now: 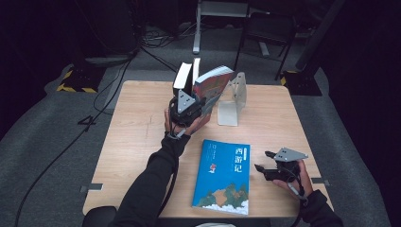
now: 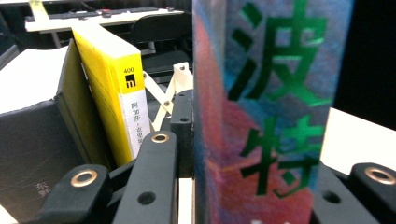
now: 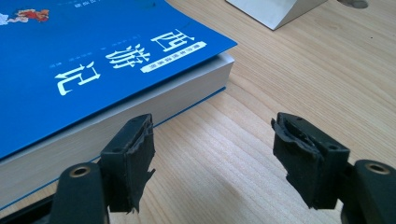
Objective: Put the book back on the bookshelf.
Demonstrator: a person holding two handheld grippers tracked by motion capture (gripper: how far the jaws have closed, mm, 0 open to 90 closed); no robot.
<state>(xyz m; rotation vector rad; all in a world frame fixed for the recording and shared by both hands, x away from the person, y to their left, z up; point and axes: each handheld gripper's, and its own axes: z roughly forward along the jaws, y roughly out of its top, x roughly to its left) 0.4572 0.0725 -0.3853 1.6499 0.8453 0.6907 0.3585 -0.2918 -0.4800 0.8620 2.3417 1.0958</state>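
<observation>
Upper centre, our left hand-held gripper (image 1: 187,109) clamps the colourful book (image 1: 213,87), tilting it toward the bookend (image 1: 232,101); lower right, our right hand-held gripper (image 1: 270,166) waits released beside the blue book (image 1: 224,176).

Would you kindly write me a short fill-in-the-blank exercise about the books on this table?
1. The left gripper is shut on a colourful book that stands ____.
2. The blue book lies ____ on the table.
3. The right gripper is ____, with bare wood between its jaws.
4. The book with the ____ cover stands beside a black one.

Missing words: upright; flat; open; yellow
</observation>
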